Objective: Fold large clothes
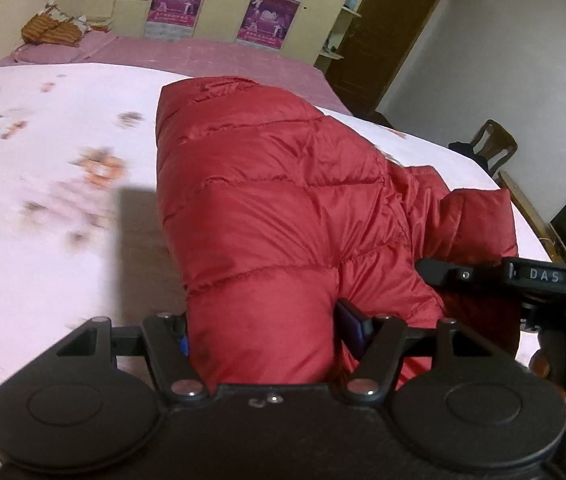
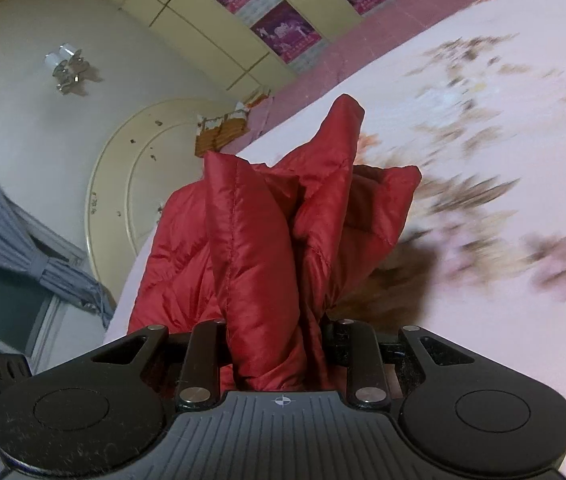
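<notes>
Left gripper clenched on red quilted jacket at 6 o'clock; right gripper clamping bunched jacket folds over floral bedsheet.

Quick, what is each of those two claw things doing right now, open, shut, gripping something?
Left gripper: shut on a thick fold of the red puffer jacket.
Right gripper: shut on a bunched part of the same jacket.

Jacket on bed, btwn both grippers' fingers; chair beyond bed's far-right edge.
</notes>
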The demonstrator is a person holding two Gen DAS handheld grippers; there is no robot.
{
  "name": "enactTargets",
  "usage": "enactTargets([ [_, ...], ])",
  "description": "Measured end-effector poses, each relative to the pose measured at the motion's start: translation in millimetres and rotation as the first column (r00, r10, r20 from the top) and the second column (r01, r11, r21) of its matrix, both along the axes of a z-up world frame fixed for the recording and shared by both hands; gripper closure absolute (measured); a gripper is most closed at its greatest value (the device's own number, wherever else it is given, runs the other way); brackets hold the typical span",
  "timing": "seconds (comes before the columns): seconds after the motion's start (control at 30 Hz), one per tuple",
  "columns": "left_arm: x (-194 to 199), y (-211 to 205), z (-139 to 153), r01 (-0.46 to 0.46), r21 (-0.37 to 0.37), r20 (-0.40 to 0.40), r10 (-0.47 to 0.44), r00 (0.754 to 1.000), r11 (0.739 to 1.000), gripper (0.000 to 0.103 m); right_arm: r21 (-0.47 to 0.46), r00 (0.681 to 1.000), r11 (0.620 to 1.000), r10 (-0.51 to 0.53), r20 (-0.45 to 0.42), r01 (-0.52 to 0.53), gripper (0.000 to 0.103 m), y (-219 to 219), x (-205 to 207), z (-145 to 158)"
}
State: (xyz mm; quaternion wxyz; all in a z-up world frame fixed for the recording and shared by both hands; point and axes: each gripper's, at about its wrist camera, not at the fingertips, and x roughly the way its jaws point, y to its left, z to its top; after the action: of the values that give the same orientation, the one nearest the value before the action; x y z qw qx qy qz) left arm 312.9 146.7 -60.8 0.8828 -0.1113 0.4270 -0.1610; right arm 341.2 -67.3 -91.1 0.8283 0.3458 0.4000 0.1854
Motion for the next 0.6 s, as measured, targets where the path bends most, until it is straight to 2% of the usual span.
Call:
enactTargets([
  [0.2,29,97,2,-0.027,0.031,-0.014,0.027,1.000,0.999,0.039,0.022,1.000,1.000,0.019,-0.017,-0.019,0.077,98,41,-8],
  [0.3,44,132,-1,-0.055,0.034,-0.022,0.056,0.998,0.998,0.039,0.027,0.999,0.999,0.043,-0.029,-0.042,0.077,136,66,-17],
  [0.47,67,180,-12,-0.097,0.049,-0.036,0.099,0.994,0.994,0.039,0.035,0.995,0.995,0.090,-0.048,-0.089,0.077,188,104,-36],
  [0.6,81,199,-21,-0.117,0.064,-0.030,0.119,0.992,0.991,0.039,0.035,0.992,0.994,0.108,-0.062,-0.106,0.077,217,128,-51],
])
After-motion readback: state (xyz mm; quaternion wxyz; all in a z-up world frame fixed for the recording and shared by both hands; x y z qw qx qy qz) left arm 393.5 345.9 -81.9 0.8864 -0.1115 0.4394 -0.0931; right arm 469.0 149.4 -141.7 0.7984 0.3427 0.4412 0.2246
